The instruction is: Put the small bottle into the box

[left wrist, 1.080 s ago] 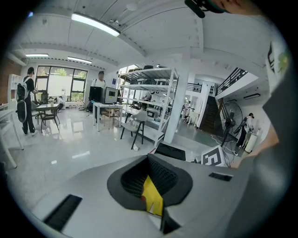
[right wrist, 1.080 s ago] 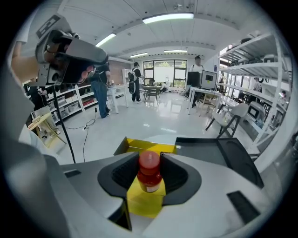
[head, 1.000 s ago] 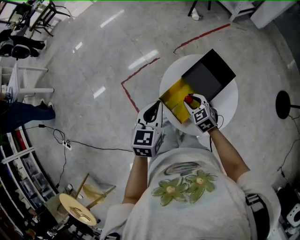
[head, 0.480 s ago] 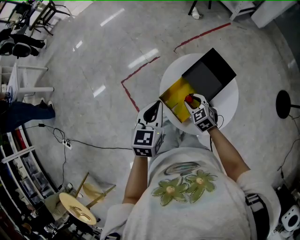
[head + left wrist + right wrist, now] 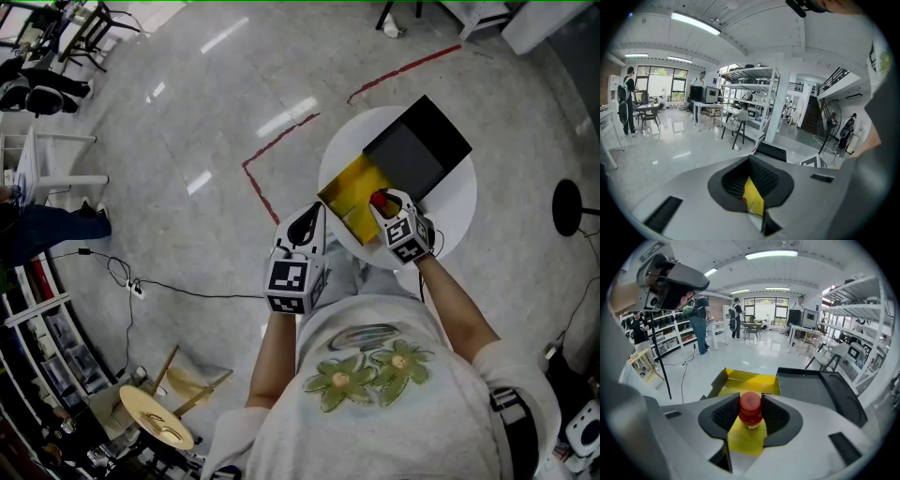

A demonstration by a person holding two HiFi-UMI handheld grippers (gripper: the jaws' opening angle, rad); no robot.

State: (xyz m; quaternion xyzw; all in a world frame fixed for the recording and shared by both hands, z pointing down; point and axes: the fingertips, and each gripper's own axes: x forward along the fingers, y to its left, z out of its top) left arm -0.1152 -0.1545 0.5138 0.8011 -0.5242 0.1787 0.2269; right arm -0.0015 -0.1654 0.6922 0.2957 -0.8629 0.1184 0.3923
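Note:
A box stands on a round white table (image 5: 452, 212), its yellow inside (image 5: 347, 190) open and its black lid (image 5: 417, 145) folded back. My right gripper (image 5: 382, 204) hovers over the yellow part, shut on a small bottle (image 5: 377, 198) with a red cap. In the right gripper view the bottle (image 5: 751, 410) stands upright between the dark pads (image 5: 723, 413), with the yellow box (image 5: 746, 380) and the lid (image 5: 811, 390) below and ahead. My left gripper (image 5: 305, 226) hangs by the table's left edge, beside the box, shut and holding nothing. Its own view shows a yellow sliver (image 5: 753, 199) through the jaws.
Red tape lines (image 5: 272, 145) mark the glossy floor to the left of and behind the table. A black round stand base (image 5: 565, 208) sits at the right. A cable (image 5: 187, 293) trails on the floor at the left, near a wooden stool (image 5: 155, 417) and a white chair (image 5: 56, 167).

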